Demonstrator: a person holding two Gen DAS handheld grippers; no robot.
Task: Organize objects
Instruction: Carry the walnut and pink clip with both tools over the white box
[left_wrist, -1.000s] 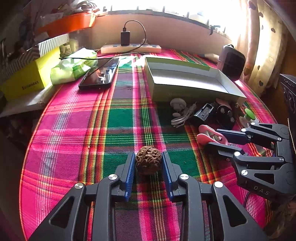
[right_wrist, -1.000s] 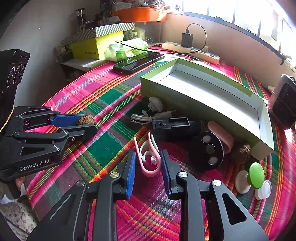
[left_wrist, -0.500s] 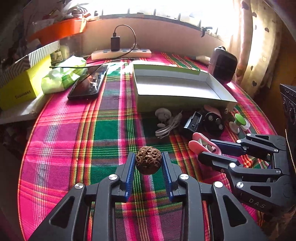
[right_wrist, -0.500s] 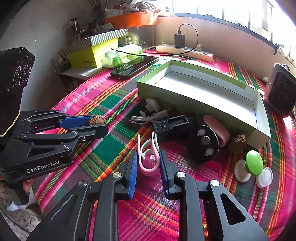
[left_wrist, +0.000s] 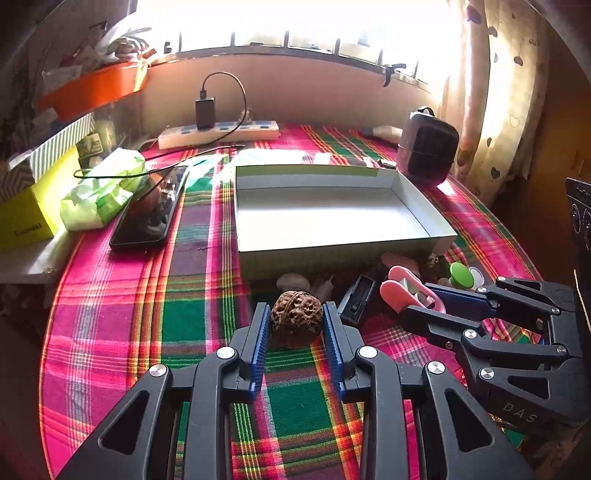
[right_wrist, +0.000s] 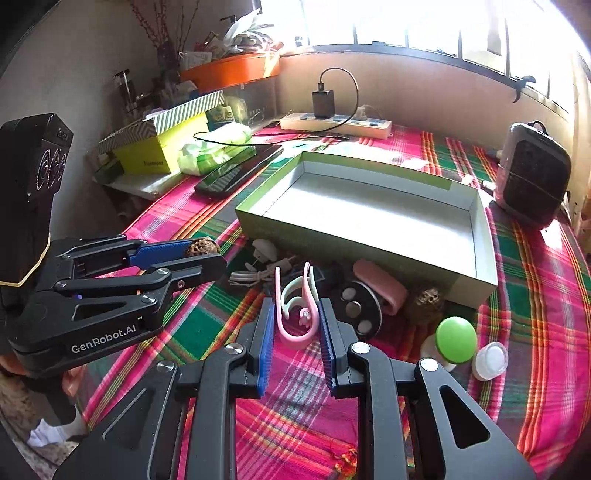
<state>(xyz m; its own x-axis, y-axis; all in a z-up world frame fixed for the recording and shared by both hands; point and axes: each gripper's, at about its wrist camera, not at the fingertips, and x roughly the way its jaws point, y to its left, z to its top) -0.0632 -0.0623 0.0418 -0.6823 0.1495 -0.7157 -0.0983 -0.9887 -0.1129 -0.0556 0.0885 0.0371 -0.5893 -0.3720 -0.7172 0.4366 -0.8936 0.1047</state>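
Note:
My left gripper (left_wrist: 296, 319) is shut on a brown walnut (left_wrist: 296, 324) and holds it above the plaid cloth, in front of the empty white box (left_wrist: 332, 214). The walnut also shows in the right wrist view (right_wrist: 201, 246). My right gripper (right_wrist: 296, 317) is shut on a pink clip (right_wrist: 295, 310), lifted off the cloth, seen from the left wrist view too (left_wrist: 410, 293). Both grippers are side by side near the box's front wall (right_wrist: 332, 247).
Along the box front lie a white plug with cable (right_wrist: 258, 262), a black round disc (right_wrist: 356, 308), a pink case (right_wrist: 380, 290), a second walnut (right_wrist: 428, 297), a green knob (right_wrist: 456, 339) and a white cap (right_wrist: 491, 360). A phone (left_wrist: 147, 210), tissue pack (left_wrist: 103, 192), power strip (left_wrist: 218, 133) and black speaker (left_wrist: 428, 147) lie beyond.
Both grippers have risen with their objects and moved towards the box; the walnut and the pink clip stay gripped.

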